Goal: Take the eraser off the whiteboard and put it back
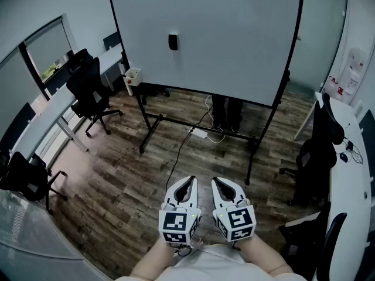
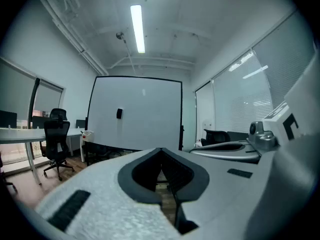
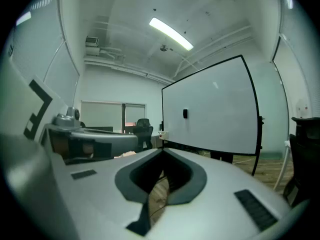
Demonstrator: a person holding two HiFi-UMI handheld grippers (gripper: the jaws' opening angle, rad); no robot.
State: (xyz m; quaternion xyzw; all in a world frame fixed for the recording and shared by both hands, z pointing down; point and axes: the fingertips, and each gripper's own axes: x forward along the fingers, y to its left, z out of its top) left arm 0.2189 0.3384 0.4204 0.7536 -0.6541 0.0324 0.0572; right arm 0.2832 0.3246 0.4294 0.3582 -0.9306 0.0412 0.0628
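A small black eraser (image 1: 173, 41) sticks to the upper left part of the big whiteboard (image 1: 234, 51), which stands on a black wheeled frame. The eraser (image 2: 119, 114) also shows in the left gripper view and, as a dark block, the eraser (image 3: 185, 114) shows in the right gripper view. Both grippers are held side by side low in the head view, well short of the board. My left gripper (image 1: 190, 181) is shut with its tips together and nothing in it. My right gripper (image 1: 217, 182) is likewise shut and empty.
A white marker cup (image 1: 133, 75) hangs at the board's left edge. Black office chairs (image 1: 91, 95) and a long white desk (image 1: 41, 124) stand to the left; another desk with chairs (image 1: 316, 157) is at the right. A power strip and cables (image 1: 199, 133) lie under the board.
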